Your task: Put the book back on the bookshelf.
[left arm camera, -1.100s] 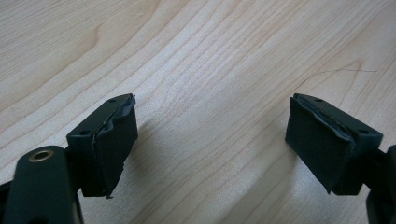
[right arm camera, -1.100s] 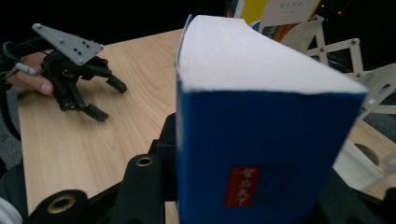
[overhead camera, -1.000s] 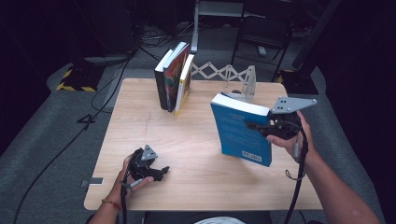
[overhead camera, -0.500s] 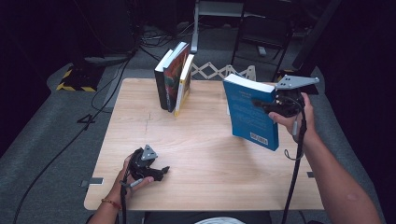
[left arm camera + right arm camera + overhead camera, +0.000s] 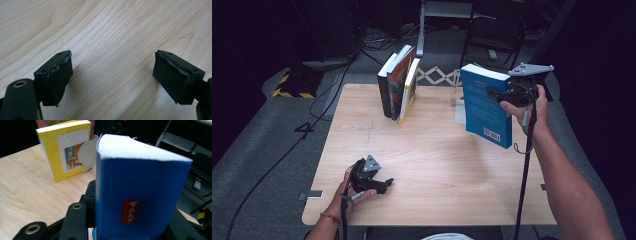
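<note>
A thick blue book (image 5: 484, 105) hangs upright above the table's back right part, with my right gripper (image 5: 498, 94) shut on its spine side near the top. In the right gripper view the blue book (image 5: 140, 195) stands between the jaws, its white page edge on top. Low over the wooden table (image 5: 437, 165) near its front left, a hand holds my left gripper (image 5: 384, 184). Its jaws stand wide apart in the left gripper view, where my left gripper (image 5: 112, 67) has only bare wood between the pads.
Three books (image 5: 398, 87) stand leaning together at the table's back middle; the outermost is yellow (image 5: 66, 150). A grey bookend (image 5: 460, 111) sits behind the blue book. A white scissor-lattice rack (image 5: 437, 76) lies along the back edge. Cables run over the floor at the left.
The right gripper has carried the blue book up, away from the person and to the right. The left gripper has stayed where it was.
</note>
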Tool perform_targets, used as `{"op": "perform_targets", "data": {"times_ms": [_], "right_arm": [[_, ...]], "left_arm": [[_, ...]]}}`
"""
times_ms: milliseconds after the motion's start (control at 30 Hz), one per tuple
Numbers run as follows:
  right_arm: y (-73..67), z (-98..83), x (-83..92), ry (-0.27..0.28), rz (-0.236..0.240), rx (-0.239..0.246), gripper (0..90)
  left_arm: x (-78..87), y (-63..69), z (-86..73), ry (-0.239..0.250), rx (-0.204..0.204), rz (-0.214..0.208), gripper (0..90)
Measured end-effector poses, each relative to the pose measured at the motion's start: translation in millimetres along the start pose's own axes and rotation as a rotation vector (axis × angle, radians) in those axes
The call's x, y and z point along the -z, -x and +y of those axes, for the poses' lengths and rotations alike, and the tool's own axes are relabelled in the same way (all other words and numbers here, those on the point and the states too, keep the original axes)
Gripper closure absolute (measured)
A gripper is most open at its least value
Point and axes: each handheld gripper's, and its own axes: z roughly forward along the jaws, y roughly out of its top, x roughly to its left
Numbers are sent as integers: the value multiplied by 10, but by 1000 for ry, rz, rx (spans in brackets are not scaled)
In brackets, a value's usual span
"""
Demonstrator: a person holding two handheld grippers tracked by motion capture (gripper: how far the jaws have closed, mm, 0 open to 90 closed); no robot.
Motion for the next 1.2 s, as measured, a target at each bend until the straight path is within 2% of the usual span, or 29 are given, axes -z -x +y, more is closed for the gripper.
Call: {"op": "perform_targets", "data": {"times_ms": [100, 167, 433, 900, 1133, 1200], "right_arm": [[30, 26, -26, -1, -19, -3, 611], [77, 71, -66, 0, -35, -23, 611], [141, 180, -186, 9, -49, -56, 611], [216, 327, -558, 6, -99, -109, 611], [240, 359, -723, 26, -139, -133, 611], [256, 375, -773, 24, -136, -144, 611]], "left_arm": [[1, -2, 1, -1, -4, 2, 165], [0, -1, 0, 0, -1, 0, 165], [0, 2, 0, 1, 2, 2, 165], [-1, -1, 1, 0, -1, -1, 165], [0, 2, 0, 1, 2, 2, 165], [-1, -1, 0, 1, -1, -1, 165]]}}
